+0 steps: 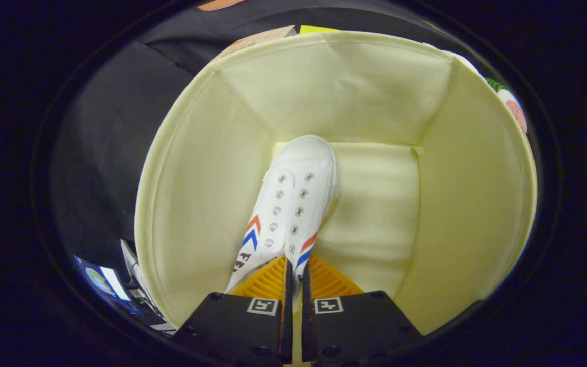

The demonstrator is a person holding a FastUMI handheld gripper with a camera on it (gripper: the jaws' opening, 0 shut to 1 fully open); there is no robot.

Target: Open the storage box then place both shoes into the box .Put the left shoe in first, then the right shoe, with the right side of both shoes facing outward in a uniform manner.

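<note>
White canvas made up the one shoe (293, 204) in view, a lace-less sneaker with two rows of metal eyelets and red and blue chevron stripes on each flank. It sat inside the storage box (191, 193), its long axis running from the fingers toward the box's far wall, toe pointing away and angled slightly to the right. The toe reached almost to the far edge of the box floor, close to the far left corner, and the shoe lay nearer the left wall than the right. Whether its sole rested flat on the floor could not be told.

The gripper (296, 278) held the shoe at its heel end: the two fingers were drawn close together, with a thin part of the shoe's collar or tongue pinched in the narrow gap between them, both ribbed pads pressing on it.

The box was cream-coloured fabric, open at the top, with four soft walls visible and a textured floor panel. To the right of the shoe the floor was bare up to the right wall. Nothing stood between the shoe and any wall.

Beyond the box's left wall, some cables and a lit screen (102, 280) lay near the fingers' base.
</note>
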